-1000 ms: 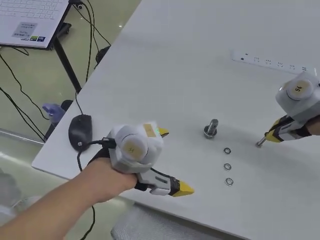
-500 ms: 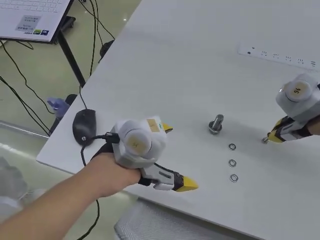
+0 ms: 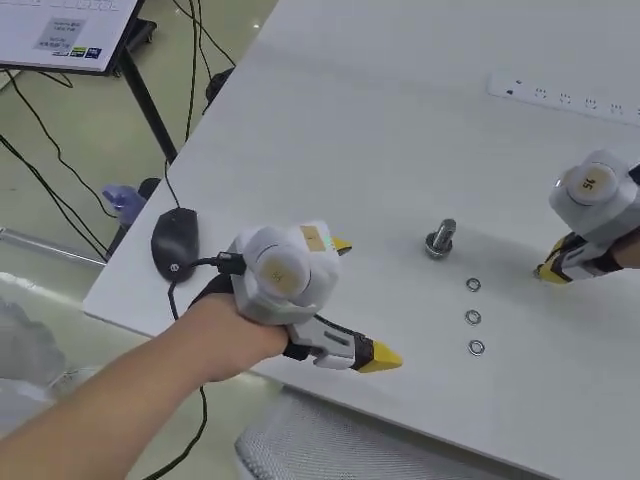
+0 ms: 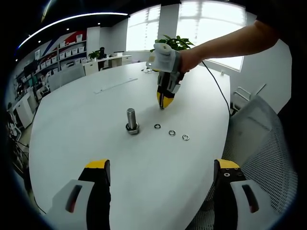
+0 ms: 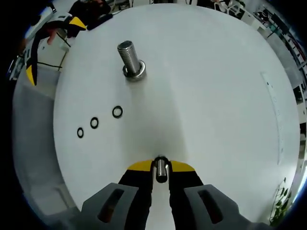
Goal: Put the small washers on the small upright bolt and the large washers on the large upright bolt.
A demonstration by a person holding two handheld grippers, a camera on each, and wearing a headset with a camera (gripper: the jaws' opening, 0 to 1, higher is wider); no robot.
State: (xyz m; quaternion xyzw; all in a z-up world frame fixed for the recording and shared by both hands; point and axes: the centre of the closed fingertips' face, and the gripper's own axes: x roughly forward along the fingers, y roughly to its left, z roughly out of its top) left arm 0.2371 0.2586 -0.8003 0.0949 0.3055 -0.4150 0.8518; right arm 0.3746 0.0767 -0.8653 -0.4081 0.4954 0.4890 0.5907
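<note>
The large bolt stands upright mid-table with a washer ring around its base. Three small washers lie in a row just to its near right. My right gripper is at the right, tips down on the table, shut on the small bolt, whose end shows between the yellow tips. My left gripper hovers near the table's front edge, open and empty. The left gripper view looks over the table at the bolt, the washers and the right gripper.
A white power strip lies at the table's far right. A black mouse with its cable sits at the left corner. A mesh chair stands under the near edge. A stand with a laptop is off the table to the left.
The camera has shifted. The right gripper has tipped more upright, and the small bolt's end no longer sticks out beside its tips in the head view. The left gripper stays open.
</note>
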